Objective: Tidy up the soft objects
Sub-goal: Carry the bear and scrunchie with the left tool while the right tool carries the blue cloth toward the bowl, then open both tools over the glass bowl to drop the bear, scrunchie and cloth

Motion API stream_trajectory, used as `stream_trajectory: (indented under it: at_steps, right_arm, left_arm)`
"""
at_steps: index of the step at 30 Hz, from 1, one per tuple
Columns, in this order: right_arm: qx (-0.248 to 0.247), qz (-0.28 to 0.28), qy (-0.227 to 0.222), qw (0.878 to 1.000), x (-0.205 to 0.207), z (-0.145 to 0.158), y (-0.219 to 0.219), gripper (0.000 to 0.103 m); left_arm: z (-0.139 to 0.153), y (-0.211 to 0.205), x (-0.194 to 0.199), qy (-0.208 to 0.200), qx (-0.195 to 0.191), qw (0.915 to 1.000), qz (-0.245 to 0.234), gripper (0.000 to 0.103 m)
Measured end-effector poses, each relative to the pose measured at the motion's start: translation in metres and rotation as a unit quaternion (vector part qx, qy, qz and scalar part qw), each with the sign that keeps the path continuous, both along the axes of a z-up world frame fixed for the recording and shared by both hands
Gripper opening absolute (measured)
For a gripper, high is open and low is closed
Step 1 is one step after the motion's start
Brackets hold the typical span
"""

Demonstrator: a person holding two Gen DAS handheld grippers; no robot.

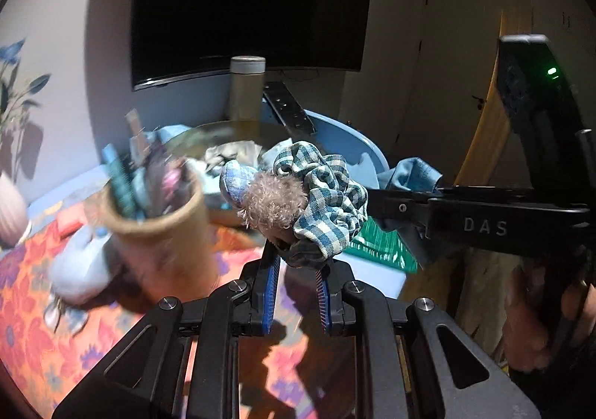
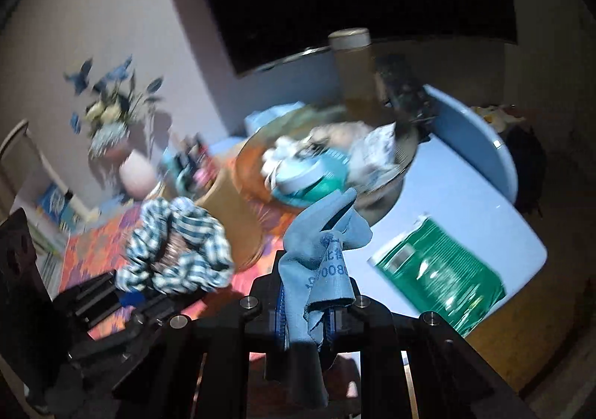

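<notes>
My left gripper [image 1: 298,262] is shut on a bundle of scrunchies: a teal-and-white checked scrunchie [image 1: 327,195] with a fuzzy beige one [image 1: 273,201] and a pale blue one [image 1: 234,178], held above the table. The checked scrunchie also shows in the right wrist view [image 2: 175,247]. My right gripper [image 2: 305,307] is shut on a blue cloth [image 2: 320,255] that drapes over its fingers; it shows in the left wrist view [image 1: 413,173] too. Behind them stands a glass bowl [image 2: 387,180] holding several soft items.
A tan paper cup [image 1: 164,243] full of small things stands left. A green packet [image 2: 439,270] lies on a light blue surface [image 2: 484,217]. A floral cloth [image 1: 37,314] covers the table. A pink vase [image 2: 138,173], a tall canister [image 1: 246,91] and a dark screen [image 1: 253,5] are behind.
</notes>
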State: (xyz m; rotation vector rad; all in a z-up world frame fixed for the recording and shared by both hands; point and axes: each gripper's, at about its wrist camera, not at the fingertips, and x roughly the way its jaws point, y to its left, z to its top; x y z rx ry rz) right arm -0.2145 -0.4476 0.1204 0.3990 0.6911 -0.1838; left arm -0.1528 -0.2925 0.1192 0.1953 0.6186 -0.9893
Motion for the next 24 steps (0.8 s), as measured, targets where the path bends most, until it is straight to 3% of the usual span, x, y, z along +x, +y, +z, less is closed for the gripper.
stream_trajectory:
  at_steps: [9,16,20,22,24]
  right_arm:
    - [0.015,-0.020,-0.047,0.999,0.036,0.028,-0.054,0.016]
    - [0.080,-0.014,-0.054,0.995,0.086,0.027,-0.100,0.016]
    - [0.080,-0.008,-0.044,0.996,0.115,0.026,-0.109,0.016]
    - [0.080,-0.002,-0.043,0.996,0.129,0.026,-0.111,0.016]
    - [0.080,0.007,-0.042,0.996,0.143,0.025,-0.113,0.018]
  left_arm:
    - [0.030,-0.077,0.032,-0.002,0.044,0.9972,0.060,0.015]
    - [0.029,-0.095,0.077,0.015,0.060,0.9924,0.106,0.015]
    - [0.025,-0.101,0.093,0.013,0.068,0.9910,0.115,0.016]
    - [0.023,-0.104,0.102,0.013,0.070,0.9900,0.121,0.018]
    - [0.021,-0.106,0.110,0.021,0.067,0.9896,0.126,0.037]
